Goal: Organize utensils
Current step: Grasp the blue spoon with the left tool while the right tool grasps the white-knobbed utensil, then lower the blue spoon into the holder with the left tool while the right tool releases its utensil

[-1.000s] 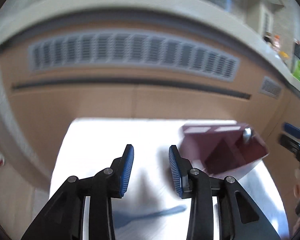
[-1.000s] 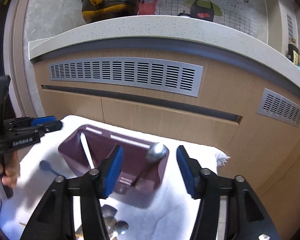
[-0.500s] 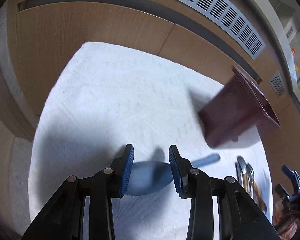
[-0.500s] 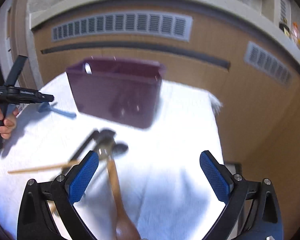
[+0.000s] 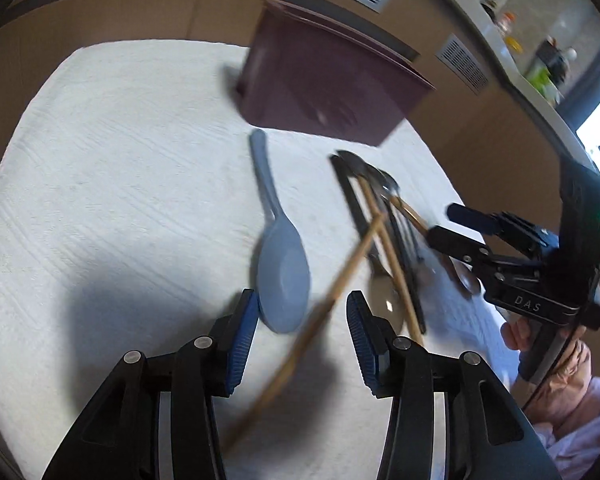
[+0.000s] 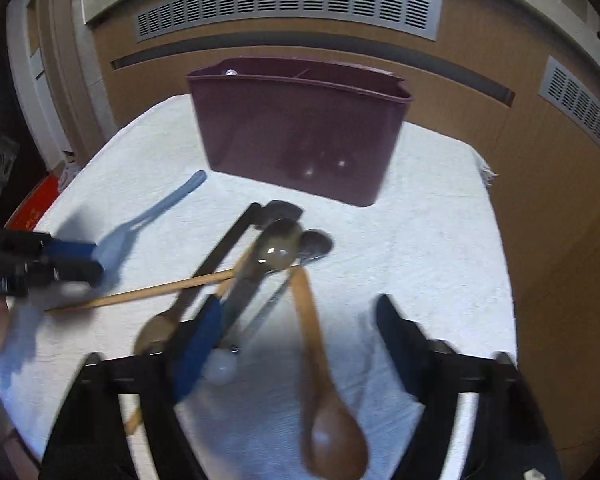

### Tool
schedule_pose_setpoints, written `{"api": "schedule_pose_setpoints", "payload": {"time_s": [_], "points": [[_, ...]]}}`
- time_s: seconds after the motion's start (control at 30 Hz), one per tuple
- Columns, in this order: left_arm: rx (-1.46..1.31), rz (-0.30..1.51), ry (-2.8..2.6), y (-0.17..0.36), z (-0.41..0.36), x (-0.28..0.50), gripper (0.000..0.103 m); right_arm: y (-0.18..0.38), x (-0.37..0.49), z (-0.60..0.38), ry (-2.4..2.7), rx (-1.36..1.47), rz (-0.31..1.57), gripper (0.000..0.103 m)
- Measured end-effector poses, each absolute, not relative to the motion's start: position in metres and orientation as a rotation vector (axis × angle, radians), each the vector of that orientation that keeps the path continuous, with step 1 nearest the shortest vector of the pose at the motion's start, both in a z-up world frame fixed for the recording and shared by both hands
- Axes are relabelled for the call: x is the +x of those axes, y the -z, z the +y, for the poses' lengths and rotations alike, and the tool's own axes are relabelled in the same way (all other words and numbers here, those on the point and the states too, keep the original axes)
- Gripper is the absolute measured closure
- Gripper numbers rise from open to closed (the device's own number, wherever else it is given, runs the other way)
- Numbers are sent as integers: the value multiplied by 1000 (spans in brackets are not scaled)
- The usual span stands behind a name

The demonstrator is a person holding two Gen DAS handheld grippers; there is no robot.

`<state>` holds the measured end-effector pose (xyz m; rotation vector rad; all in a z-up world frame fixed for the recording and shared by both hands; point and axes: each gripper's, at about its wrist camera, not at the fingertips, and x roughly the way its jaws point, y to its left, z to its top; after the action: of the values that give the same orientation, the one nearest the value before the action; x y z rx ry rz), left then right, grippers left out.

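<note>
A maroon utensil caddy (image 6: 300, 128) stands at the back of a white towel (image 6: 420, 240); it also shows in the left wrist view (image 5: 324, 92). A blue rice paddle (image 5: 280, 264) lies in front of it, its blade just ahead of my open, empty left gripper (image 5: 302, 316). A wooden chopstick (image 5: 332, 292) runs between the left fingers. A heap of metal spoons, black utensils and chopsticks (image 6: 260, 260) lies mid-towel. A wooden spoon (image 6: 320, 380) lies between the fingers of my open, empty right gripper (image 6: 296, 344).
Wooden cabinet fronts with grey vent grilles (image 6: 288, 4) rise behind the towel. A red object (image 6: 32, 212) sits off the towel's left edge. The right gripper's body and the hand holding it (image 5: 540, 272) show at the right of the left wrist view.
The left gripper swung right, from the paddle's blade toward the utensil heap. The right gripper dropped lower and closer over the wooden spoon.
</note>
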<state>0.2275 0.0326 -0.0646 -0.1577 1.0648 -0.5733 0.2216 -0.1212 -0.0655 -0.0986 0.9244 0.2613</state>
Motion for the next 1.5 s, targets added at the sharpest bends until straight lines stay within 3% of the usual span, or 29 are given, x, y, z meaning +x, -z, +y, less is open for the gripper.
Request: {"api": "schedule_pose_setpoints", "payload": {"time_s": [0.13,0.27,0.43,0.8,0.9,1.07,1.23,1.5], "points": [[-50,973,502,52,19,212,53,67,200,-106,-307,-82,929,55],[46,918,473,43,14,206,53,80,195,-97,-274,-112,948,73],[47,940,446,41,22,210,53,84,196,-99,-286,-92,967,83],[-46,1036,358,50,10,251,50,-1,185,-126,-283,-117,761,84],[-18,1083,348,54,1,274,54,-28,190,-134,-308,-92,720,84],[45,1187,303,63,-14,313,77,-50,198,-141,-300,-81,684,84],[120,1208,270,65,-25,328,92,-50,197,-145,-320,-58,690,84],[-43,927,311,24,-4,267,93,-49,188,-155,-345,6,691,84]]}}
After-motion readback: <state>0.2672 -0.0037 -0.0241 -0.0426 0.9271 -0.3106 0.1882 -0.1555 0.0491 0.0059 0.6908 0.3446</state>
